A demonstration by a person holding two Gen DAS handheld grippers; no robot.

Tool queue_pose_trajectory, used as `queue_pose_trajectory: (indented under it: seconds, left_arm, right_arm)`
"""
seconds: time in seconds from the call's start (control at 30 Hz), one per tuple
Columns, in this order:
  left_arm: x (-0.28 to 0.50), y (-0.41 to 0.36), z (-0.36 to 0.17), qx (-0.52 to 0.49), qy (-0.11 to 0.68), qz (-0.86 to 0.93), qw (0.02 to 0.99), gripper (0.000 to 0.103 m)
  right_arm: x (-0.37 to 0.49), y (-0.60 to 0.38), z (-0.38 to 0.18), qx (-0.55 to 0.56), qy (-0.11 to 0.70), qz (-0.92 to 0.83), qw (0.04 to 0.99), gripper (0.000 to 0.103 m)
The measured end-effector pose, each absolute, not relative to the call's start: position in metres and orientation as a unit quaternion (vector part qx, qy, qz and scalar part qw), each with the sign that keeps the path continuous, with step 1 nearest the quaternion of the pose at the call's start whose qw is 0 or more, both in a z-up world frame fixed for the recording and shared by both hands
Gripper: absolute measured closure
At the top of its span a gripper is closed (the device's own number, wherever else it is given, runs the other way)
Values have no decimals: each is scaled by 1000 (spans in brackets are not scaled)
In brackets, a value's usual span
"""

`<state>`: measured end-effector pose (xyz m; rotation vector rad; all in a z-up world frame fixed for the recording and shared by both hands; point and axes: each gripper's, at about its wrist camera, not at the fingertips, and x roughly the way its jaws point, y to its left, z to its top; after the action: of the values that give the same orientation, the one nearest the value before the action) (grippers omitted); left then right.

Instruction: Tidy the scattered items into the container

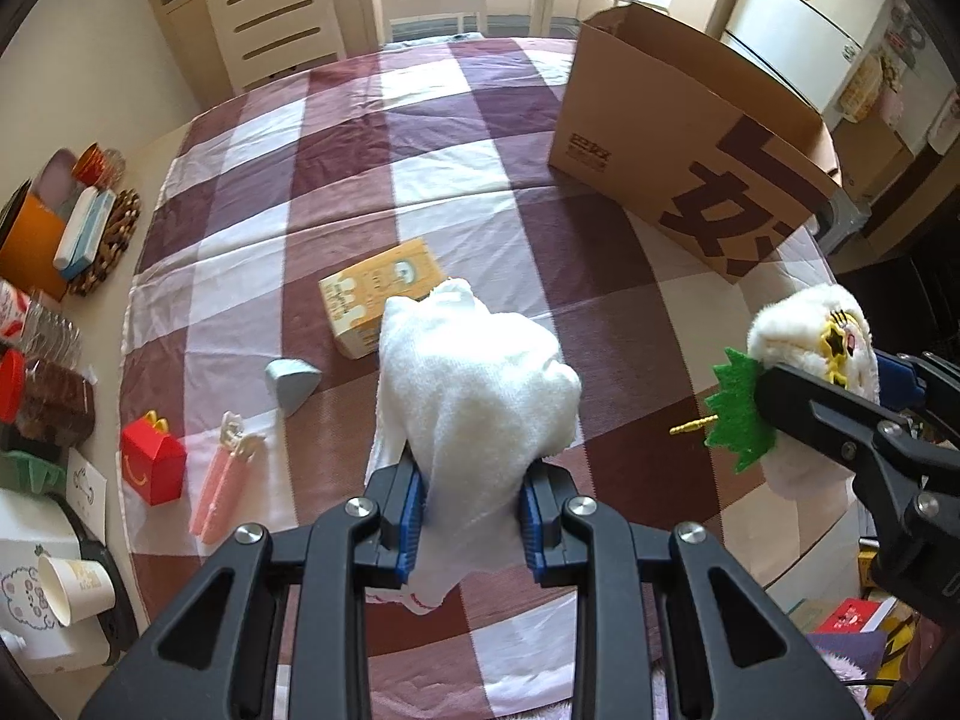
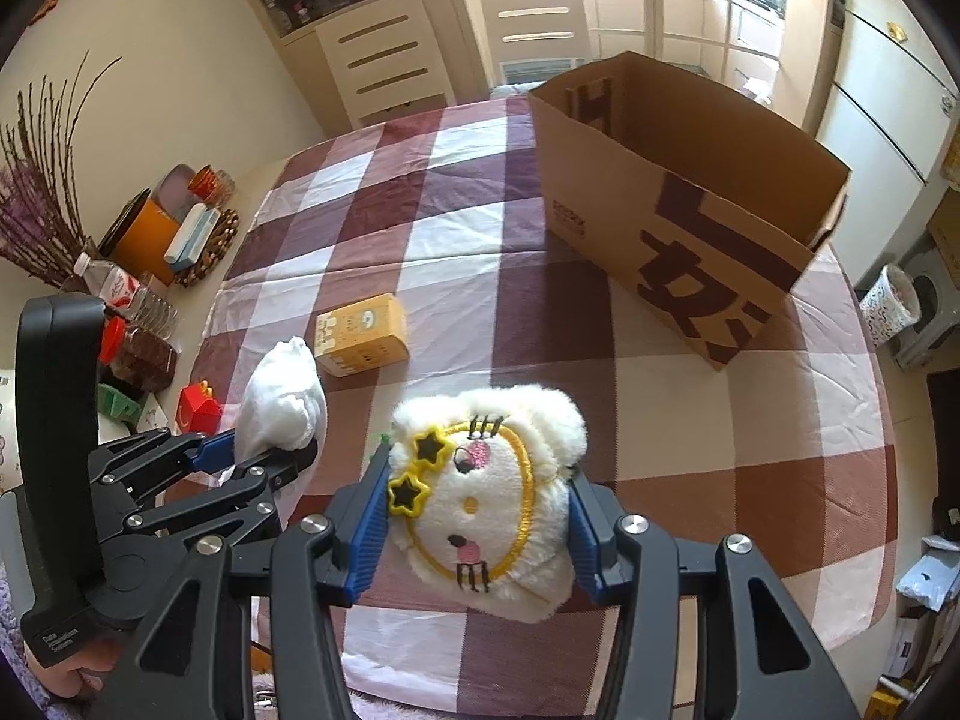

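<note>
With both loads pinched, left gripper (image 1: 473, 531) on a white towel (image 1: 474, 384), right gripper (image 2: 474, 531) on a plush toy (image 2: 489, 492), carry step is underway. Next: clear the cardboard box (image 2: 690, 228) rim ahead, release inside.

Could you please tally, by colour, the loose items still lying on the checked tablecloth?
Yellow: 1, carton
Grey-blue: 1, wedge
Red: 1, gabled box
Pink: 1, comb-like item
Total: 4
</note>
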<state>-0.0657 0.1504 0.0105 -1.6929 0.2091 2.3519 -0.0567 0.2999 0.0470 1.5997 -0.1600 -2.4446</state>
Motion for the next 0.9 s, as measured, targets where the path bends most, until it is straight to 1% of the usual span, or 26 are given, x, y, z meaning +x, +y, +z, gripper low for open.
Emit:
queue_pose_trajectory:
  seconds: [0.5,0.9]
  left_arm:
    - [-75,208,7,-576,119,789,180,76]
    - [-79,237,5,-573,146,777,216,76]
  right_arm:
    - [-52,345,45,540,-91,-835,51,51]
    - [-49,369,43,538,-115,-835,16,51]
